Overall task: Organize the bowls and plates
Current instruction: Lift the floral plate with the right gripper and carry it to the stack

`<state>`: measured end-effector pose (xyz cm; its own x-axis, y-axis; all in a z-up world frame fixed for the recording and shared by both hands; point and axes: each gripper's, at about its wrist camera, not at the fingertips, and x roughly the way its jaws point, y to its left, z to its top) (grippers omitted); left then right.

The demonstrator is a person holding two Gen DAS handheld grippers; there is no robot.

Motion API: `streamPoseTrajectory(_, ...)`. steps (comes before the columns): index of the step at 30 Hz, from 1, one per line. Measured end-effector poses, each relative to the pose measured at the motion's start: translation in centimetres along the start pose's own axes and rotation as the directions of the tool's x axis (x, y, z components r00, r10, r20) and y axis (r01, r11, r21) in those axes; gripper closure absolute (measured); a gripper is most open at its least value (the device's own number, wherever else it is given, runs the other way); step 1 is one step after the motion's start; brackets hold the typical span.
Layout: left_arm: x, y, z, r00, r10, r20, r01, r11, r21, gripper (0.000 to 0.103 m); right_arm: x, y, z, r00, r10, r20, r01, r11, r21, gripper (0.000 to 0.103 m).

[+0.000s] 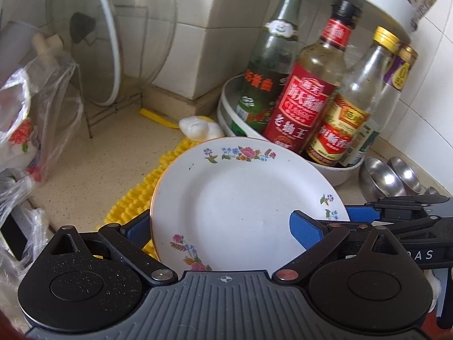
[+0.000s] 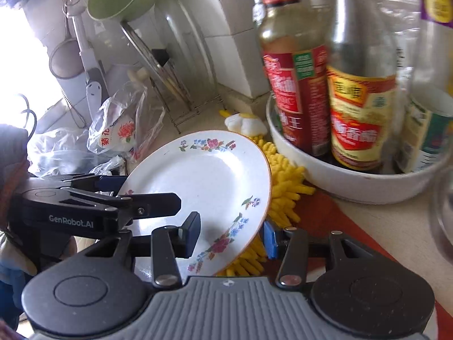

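Observation:
A white plate [image 1: 240, 198] with painted flowers on its rim is held tilted above the counter. My left gripper [image 1: 223, 231] has one blue pad behind the plate's left edge and one on its face, shut on the plate. In the right wrist view the same plate [image 2: 209, 187] sits between my right gripper's [image 2: 230, 235] pads, one on its face and one under its right rim, shut on it. The left gripper [image 2: 107, 195] shows at the plate's left edge.
A white turntable tray [image 1: 334, 172] holds several sauce bottles [image 1: 303, 99] at the right. Steel bowls [image 1: 388, 178] lie beyond it. A yellow chenille cloth [image 1: 141, 195] lies under the plate. Glass lids in a wire rack [image 1: 107, 42] and plastic bags [image 1: 28, 130] stand left.

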<state>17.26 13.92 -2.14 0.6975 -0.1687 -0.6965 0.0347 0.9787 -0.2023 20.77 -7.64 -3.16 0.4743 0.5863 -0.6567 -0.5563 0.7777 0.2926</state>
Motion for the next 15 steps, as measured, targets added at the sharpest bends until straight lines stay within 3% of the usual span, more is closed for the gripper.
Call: streamPoseTrajectory(15, 0.6, -8.5, -1.1, 0.994, -0.11, -0.015, 0.111, 0.984, 0.137, 0.003, -8.2, -3.6, -4.7, 0.991, -0.123, 0.049, 0.117, 0.987, 0.114, 0.059)
